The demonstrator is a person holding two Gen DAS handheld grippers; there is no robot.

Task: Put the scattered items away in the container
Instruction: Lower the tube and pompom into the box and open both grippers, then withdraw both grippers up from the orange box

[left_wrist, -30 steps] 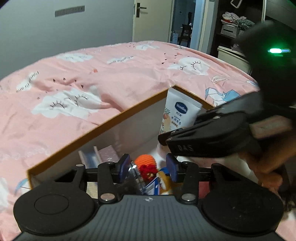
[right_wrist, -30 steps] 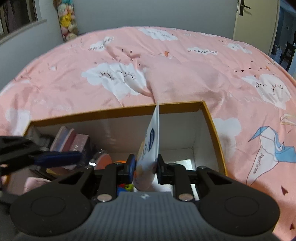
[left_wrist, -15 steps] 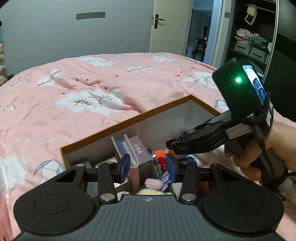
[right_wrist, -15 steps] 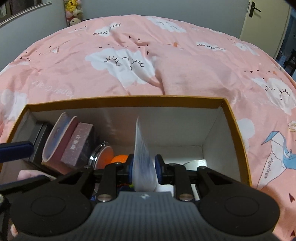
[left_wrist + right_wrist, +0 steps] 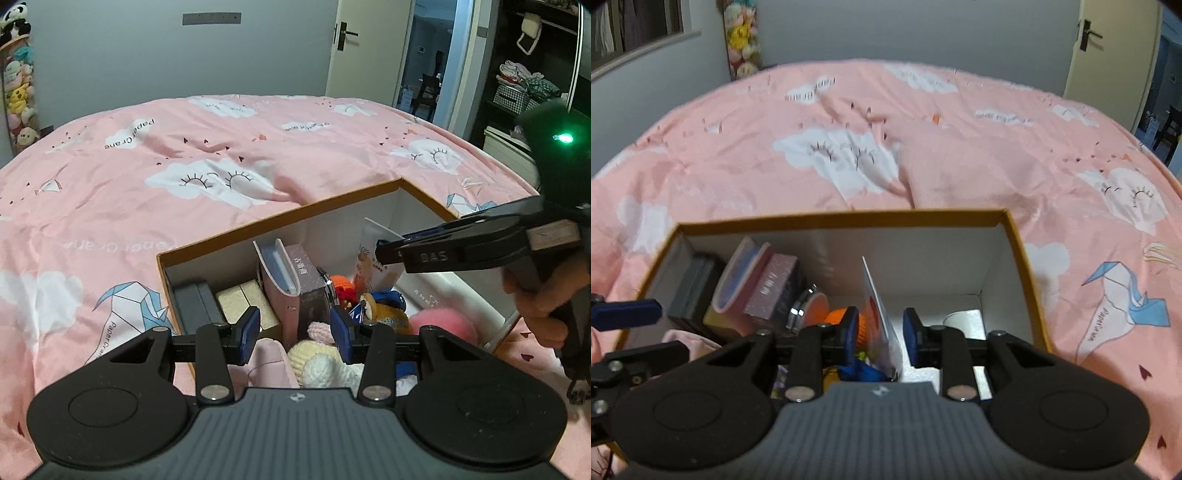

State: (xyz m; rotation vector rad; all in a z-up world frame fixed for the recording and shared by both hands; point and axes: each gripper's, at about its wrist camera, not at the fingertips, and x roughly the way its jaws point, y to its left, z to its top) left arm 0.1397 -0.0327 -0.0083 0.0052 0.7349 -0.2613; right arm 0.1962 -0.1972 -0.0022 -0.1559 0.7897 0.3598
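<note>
Nearest, the left gripper (image 5: 294, 335) and right gripper (image 5: 880, 333) hang spread over the orange-rimmed box (image 5: 849, 218) on the pink bedspread (image 5: 886, 147), the white tube (image 5: 882, 317) standing loose inside among a plush toy (image 5: 321, 363), orange yarn ball (image 5: 341, 282) and upright cases.

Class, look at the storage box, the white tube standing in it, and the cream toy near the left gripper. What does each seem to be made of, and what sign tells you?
Storage box: likely cardboard; thin stiff walls, matte white inside, tan rim.
White tube: probably soft plastic; smooth printed skin, flat crimped end.
Cream toy: crocheted yarn; visible looped stitches, fuzzy matte surface.
</note>
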